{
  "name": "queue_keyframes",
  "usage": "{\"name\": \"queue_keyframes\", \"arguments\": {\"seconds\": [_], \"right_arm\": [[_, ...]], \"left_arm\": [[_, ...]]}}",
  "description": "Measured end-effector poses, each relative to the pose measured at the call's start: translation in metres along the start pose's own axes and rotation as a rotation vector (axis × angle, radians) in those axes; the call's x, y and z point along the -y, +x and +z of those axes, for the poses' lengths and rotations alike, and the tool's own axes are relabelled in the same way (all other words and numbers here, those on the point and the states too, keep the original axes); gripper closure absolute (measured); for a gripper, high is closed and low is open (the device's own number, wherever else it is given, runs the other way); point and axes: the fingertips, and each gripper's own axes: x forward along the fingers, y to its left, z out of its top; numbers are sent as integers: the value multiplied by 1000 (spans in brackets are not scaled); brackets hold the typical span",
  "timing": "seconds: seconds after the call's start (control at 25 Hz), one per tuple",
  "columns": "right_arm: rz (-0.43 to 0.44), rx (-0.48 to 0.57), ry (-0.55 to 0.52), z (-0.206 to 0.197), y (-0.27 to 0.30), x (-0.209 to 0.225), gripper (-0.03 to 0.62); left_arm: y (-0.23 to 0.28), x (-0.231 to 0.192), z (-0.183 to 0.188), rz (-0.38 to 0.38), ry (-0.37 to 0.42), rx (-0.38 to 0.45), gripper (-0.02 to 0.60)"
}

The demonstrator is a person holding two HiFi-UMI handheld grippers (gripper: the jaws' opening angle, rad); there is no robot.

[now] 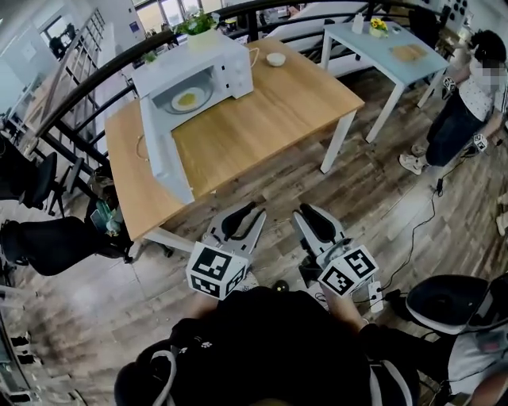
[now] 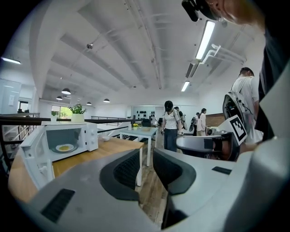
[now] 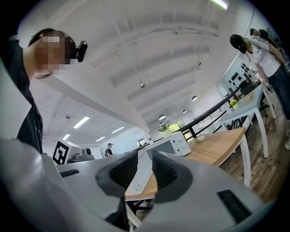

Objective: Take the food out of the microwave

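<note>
The microwave sits at the far left corner of the surface, its mouth facing you; its door stands swung wide on the left hinge, reaching towards the near edge. That leaves the cavity open to a straight reach from your side. The plate lies flat on the cavity floor with the yellow food on its middle, so the task's thing is inside and untouched. A small bowl rests near the far edge, just right of the microwave and apart from it; a potted plant stands on or just behind the top of the microwave, I cannot tell which.

You hold both grippers low and close to your body, well short of the near edge, which I judge to be a ready stance before the reach and not a grasp. Your left gripper has its jaws only a narrow gap apart, with bare floor showing between the pads; it holds nothing and touches nothing. Your right gripper is the same: a slim gap, empty, the edge of the surface merely seen far off through it. For the plate's rim you would likely need a somewhat wider opening.
</note>
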Motion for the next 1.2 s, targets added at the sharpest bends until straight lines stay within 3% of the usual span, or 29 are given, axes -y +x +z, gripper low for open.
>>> {"name": "queue_keyframes", "arguments": {"seconds": [0.4,0.84,1.2], "right_arm": [[72,-58,-3,-7,45,11,502],[65,-87,-22,14,132,77,496],[90,-133,5,20,215,121,493]], "left_arm": [[17,-50,-5,76,-93,26,505],[94,-142,13,102,-126,74,501],[138,-224,16,168,-159,57,495]]}}
